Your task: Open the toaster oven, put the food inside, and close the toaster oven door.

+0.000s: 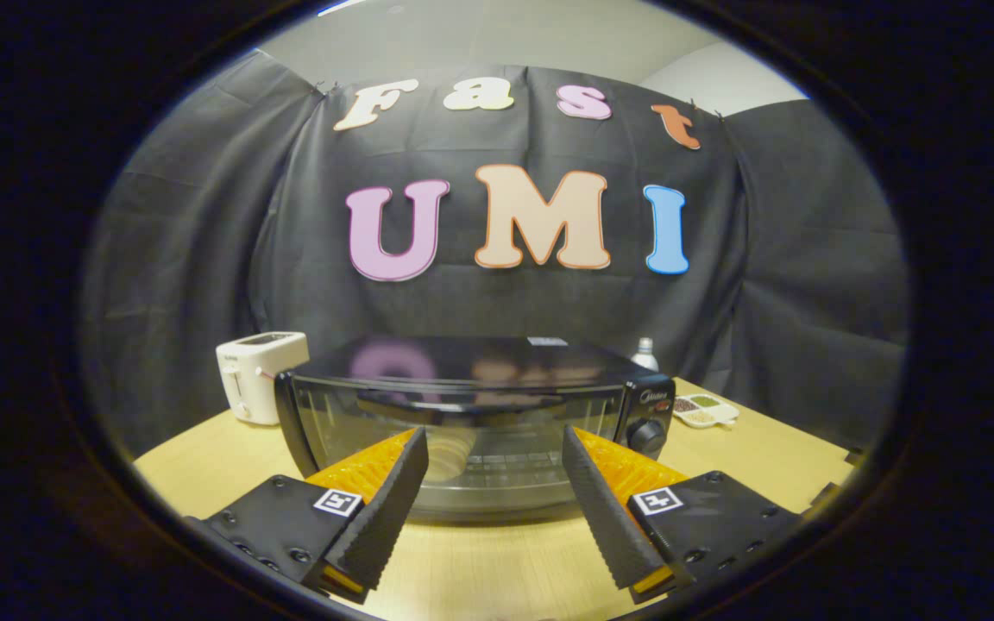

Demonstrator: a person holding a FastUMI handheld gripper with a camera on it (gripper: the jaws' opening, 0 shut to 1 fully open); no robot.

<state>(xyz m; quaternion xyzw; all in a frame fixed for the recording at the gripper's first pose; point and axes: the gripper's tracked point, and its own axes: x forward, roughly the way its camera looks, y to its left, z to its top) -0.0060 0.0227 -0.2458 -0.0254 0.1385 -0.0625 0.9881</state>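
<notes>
A black toaster oven stands on the wooden table just ahead of my fingers, its glass door shut. A dark handle bar runs across the top of the door. Something pale and round shows through the glass, but I cannot tell what it is. Control knobs sit on the oven's right side. My gripper is open, its fingertips spread in front of the door's lower half, with nothing between them.
A white toaster stands left of the oven. Right of the oven lies a small white dish with compartments, and a bottle top rises behind the oven. The light wooden table stretches under my fingers.
</notes>
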